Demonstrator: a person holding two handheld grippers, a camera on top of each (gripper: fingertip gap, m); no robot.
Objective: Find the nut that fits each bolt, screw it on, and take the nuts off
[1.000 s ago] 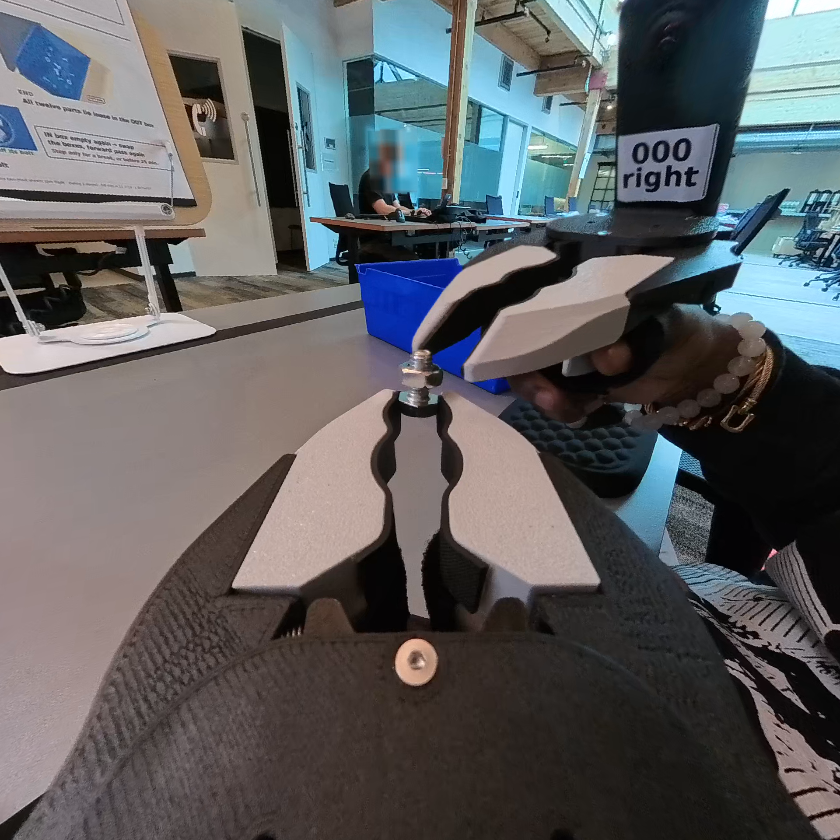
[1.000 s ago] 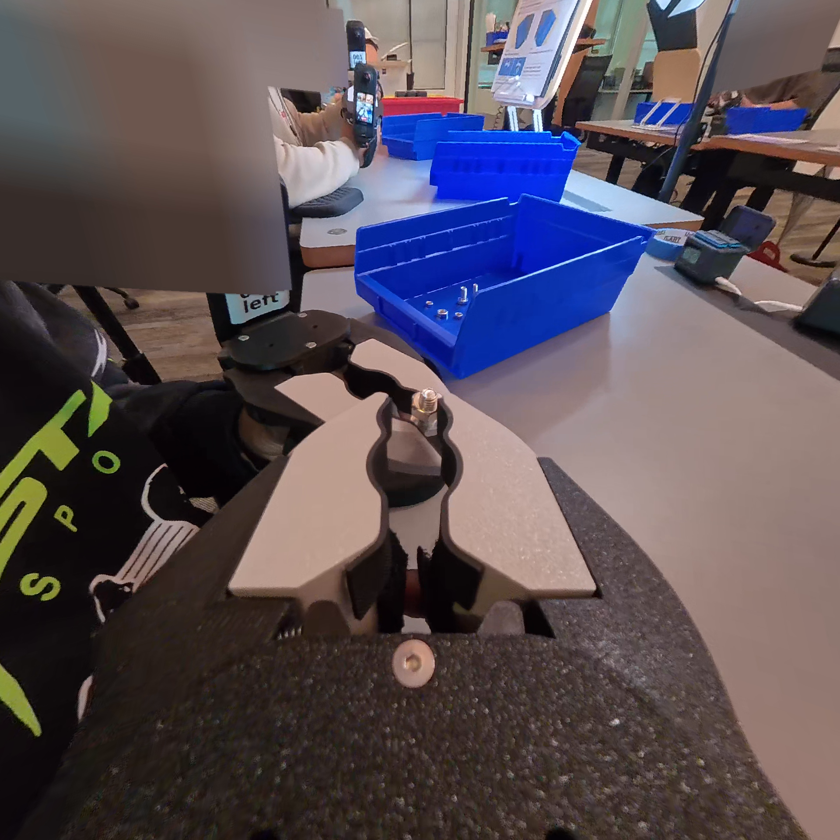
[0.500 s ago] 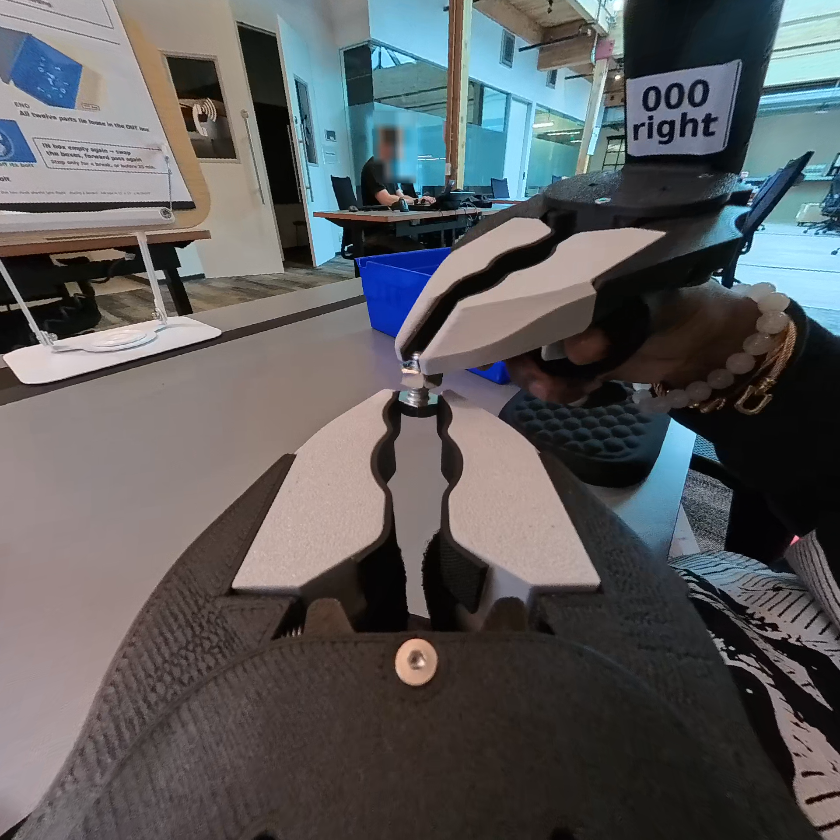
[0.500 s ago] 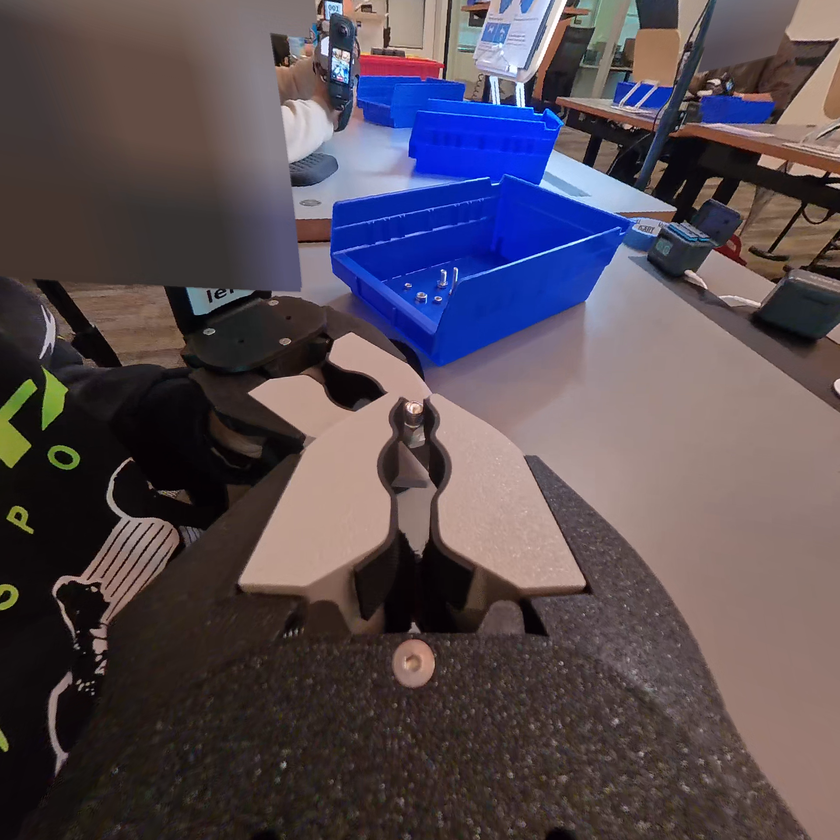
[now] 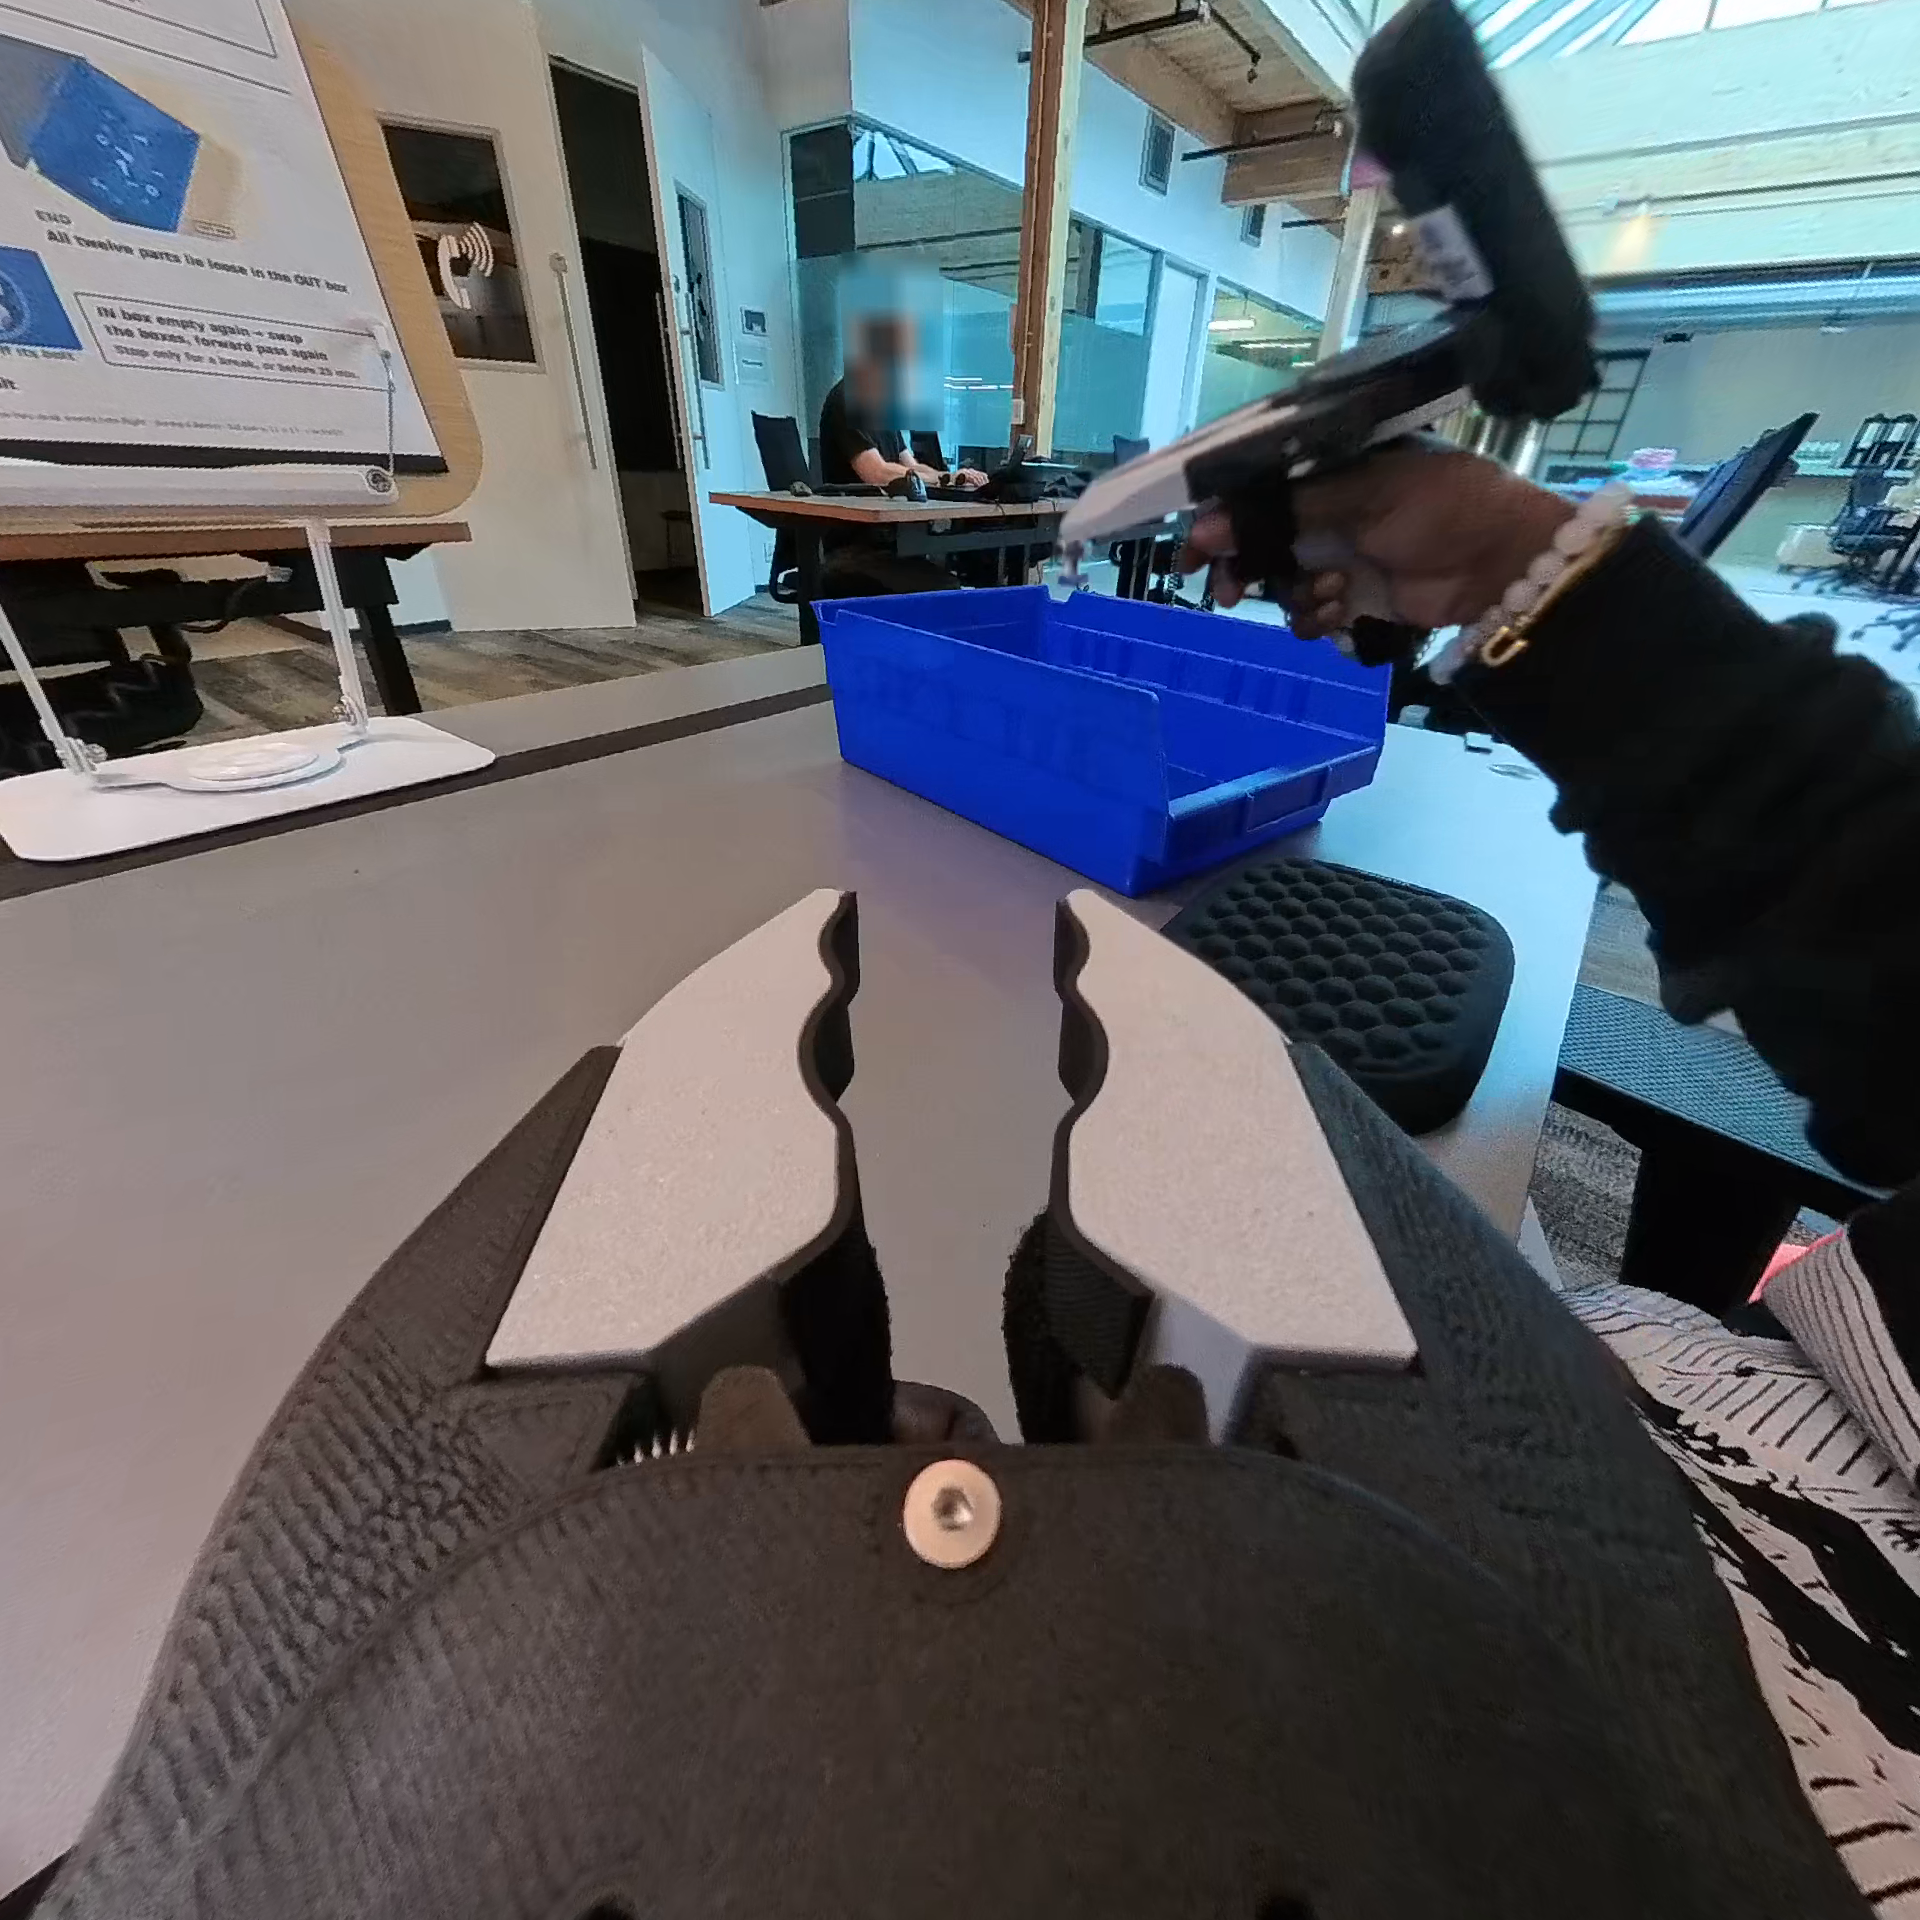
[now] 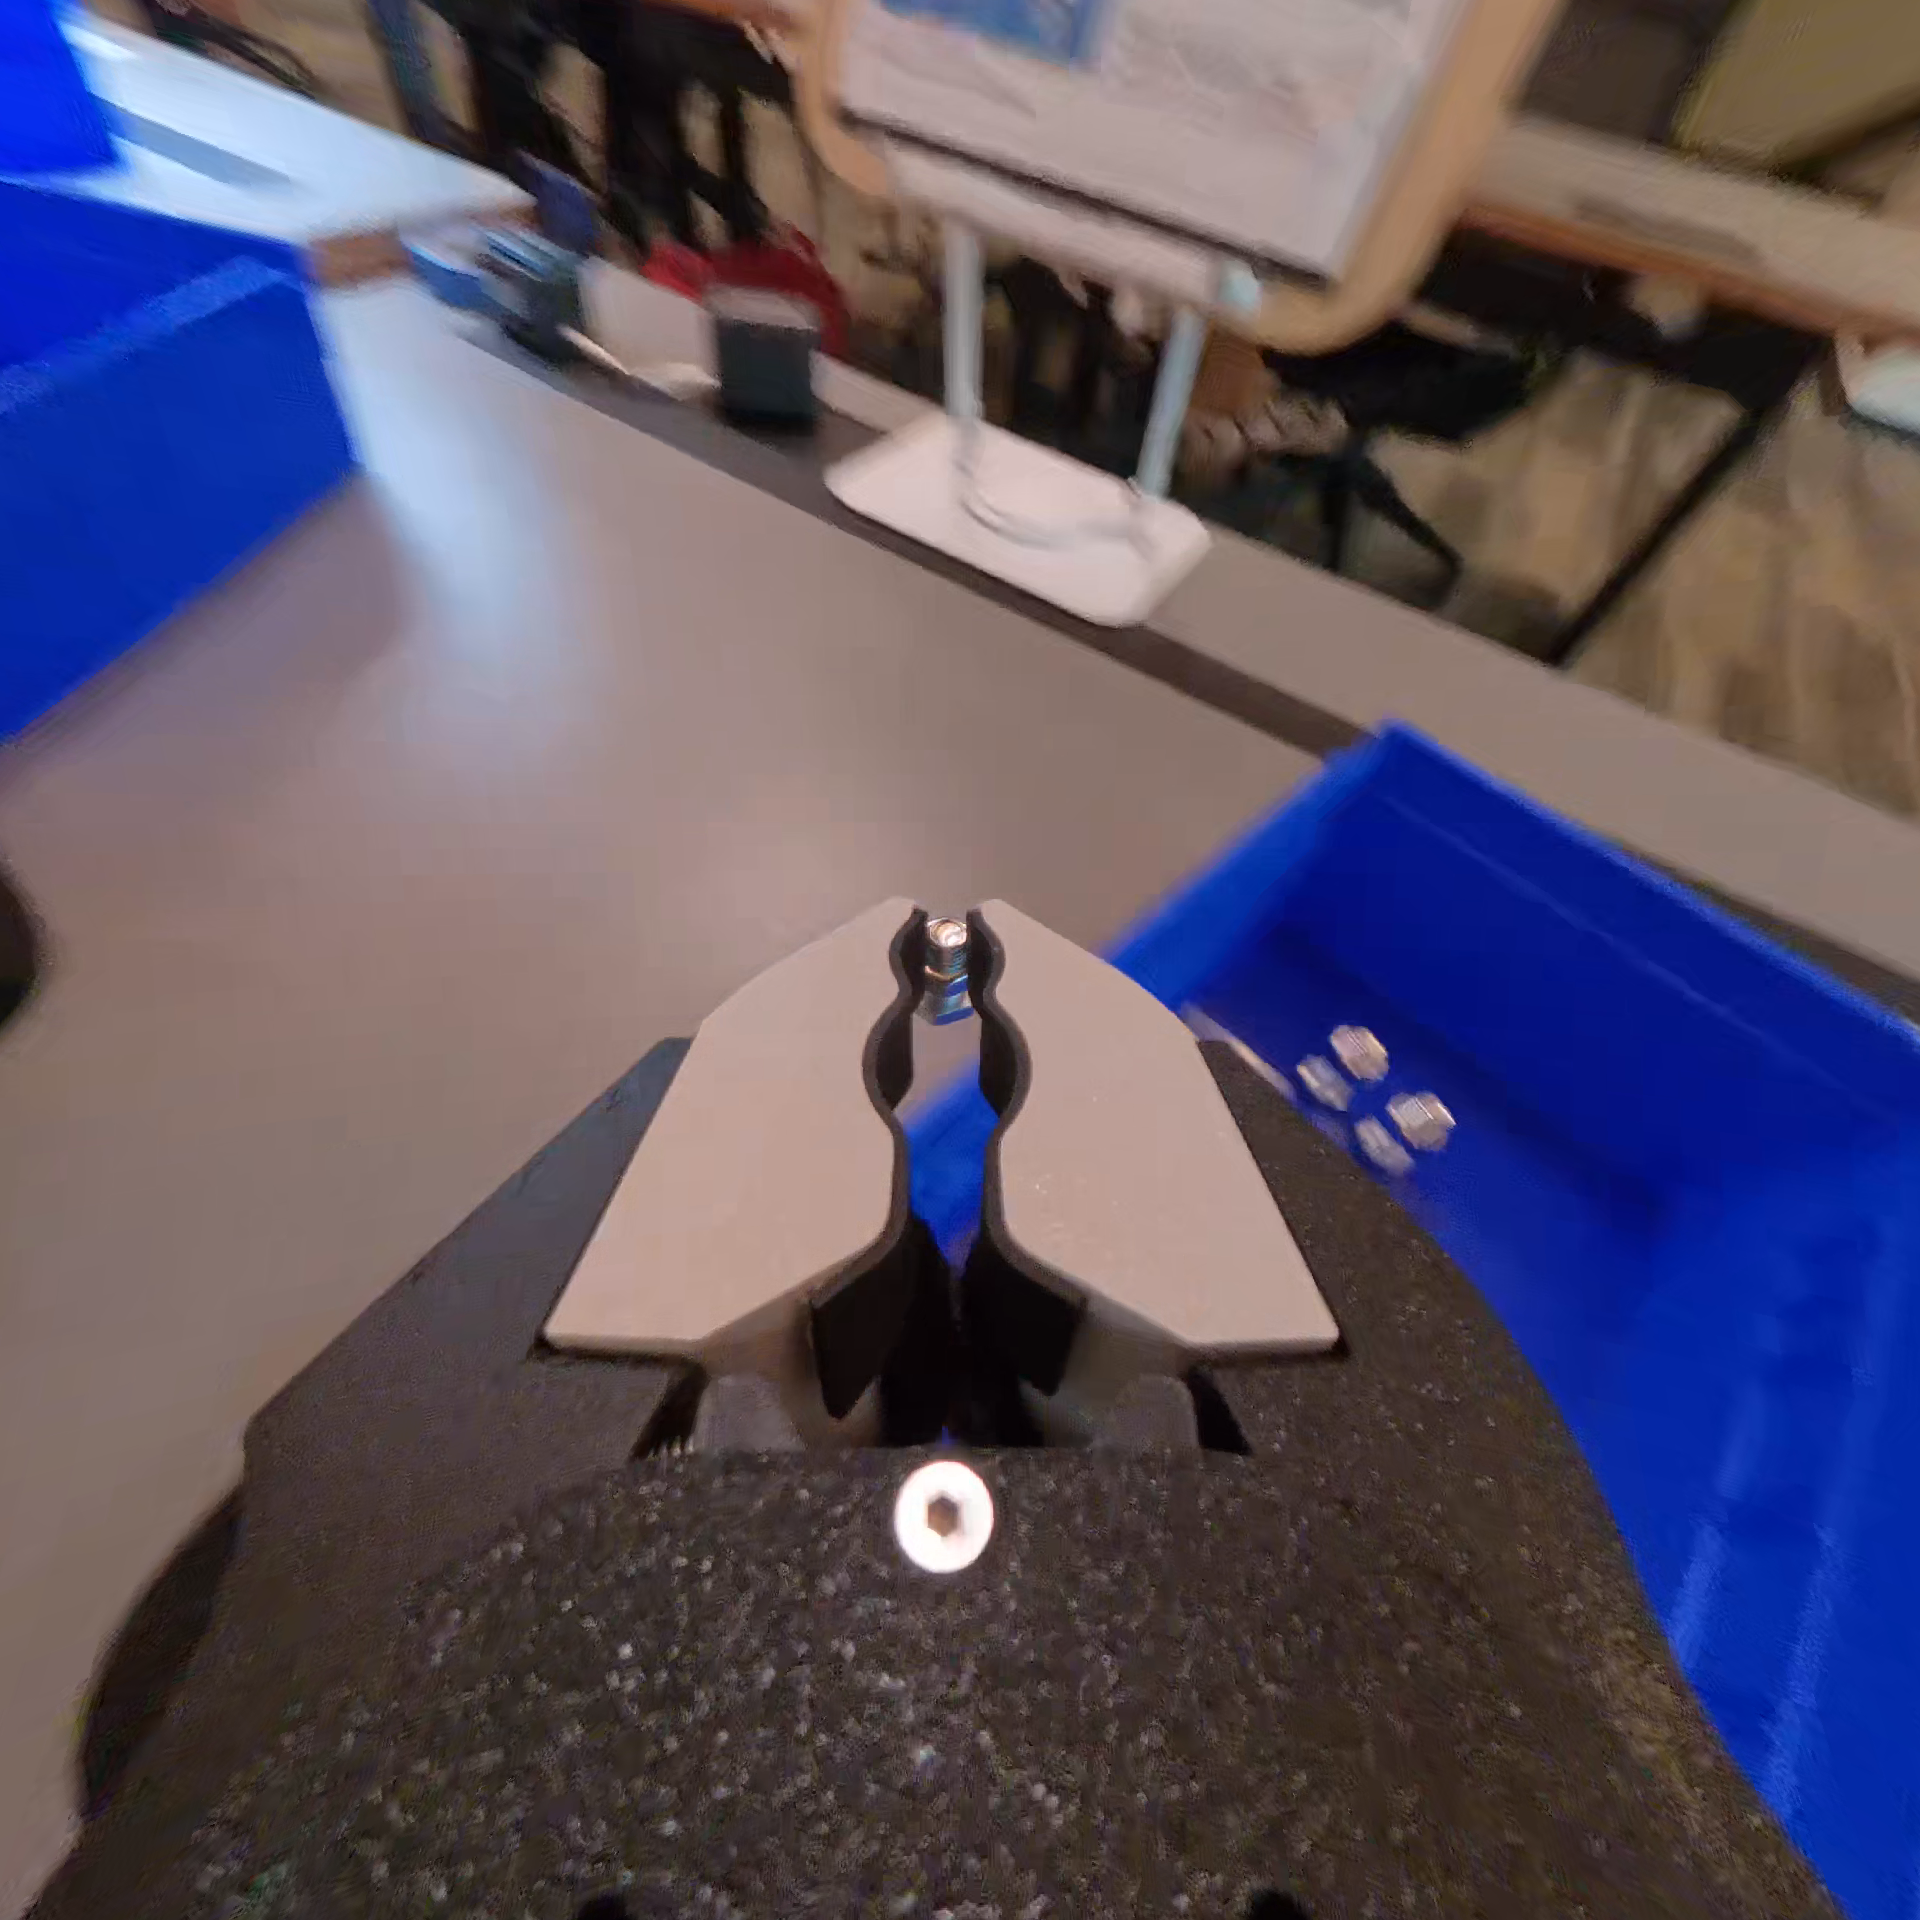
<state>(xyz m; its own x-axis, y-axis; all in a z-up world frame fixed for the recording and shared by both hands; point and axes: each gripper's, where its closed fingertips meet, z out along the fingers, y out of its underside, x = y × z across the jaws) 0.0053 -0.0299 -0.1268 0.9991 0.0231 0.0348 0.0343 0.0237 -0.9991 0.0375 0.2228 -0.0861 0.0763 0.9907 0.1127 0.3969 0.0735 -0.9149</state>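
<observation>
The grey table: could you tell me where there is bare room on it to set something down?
The table is bare between the white stand base, the blue bin and the open left gripper. It is crowded by the black honeycomb pad and inside the bin with loose nuts.

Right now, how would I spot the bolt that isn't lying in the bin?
Find the blue bin on the grey table. Beside its near corner is the right gripper. The bolt is pinched between its fingertips with a nut on it, while the other pieces lie loose in the bin.
</observation>
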